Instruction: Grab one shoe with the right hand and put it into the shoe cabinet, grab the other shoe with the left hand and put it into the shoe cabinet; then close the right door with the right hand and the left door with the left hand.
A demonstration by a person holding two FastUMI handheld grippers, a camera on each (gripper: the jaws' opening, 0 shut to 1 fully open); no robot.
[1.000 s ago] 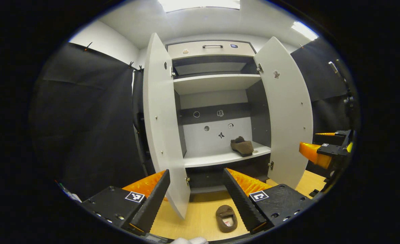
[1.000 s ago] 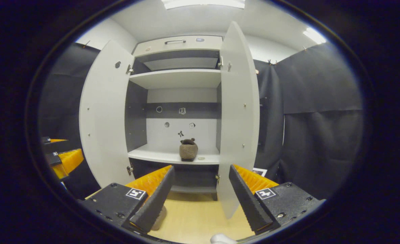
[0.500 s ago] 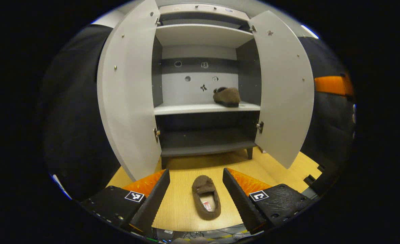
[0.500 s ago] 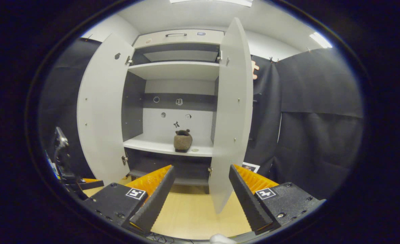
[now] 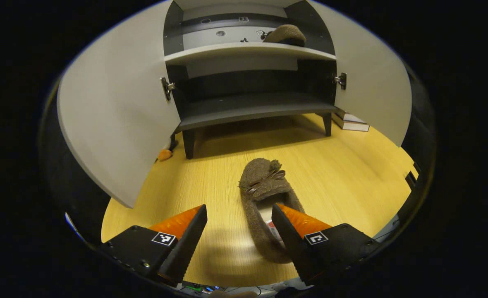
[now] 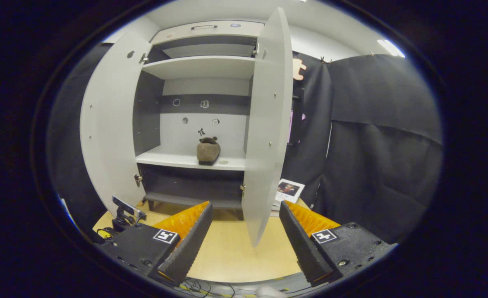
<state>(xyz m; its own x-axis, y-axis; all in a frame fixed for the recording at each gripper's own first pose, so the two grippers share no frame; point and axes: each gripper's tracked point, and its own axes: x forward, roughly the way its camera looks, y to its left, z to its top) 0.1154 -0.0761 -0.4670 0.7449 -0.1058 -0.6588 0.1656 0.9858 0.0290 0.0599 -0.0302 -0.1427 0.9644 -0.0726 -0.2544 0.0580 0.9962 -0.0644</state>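
While the left tool [image 5: 239,223] gapes — floor shoe [image 5: 264,198] lies between.

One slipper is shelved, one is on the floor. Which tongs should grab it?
Left. The left tongs are open right over the floor slipper; the right tongs face the right door.

You'll find no readable words or numbers: the square coded tags on the left gripper [image 5: 239,231] and right gripper [image 6: 246,236] carry only patterns.
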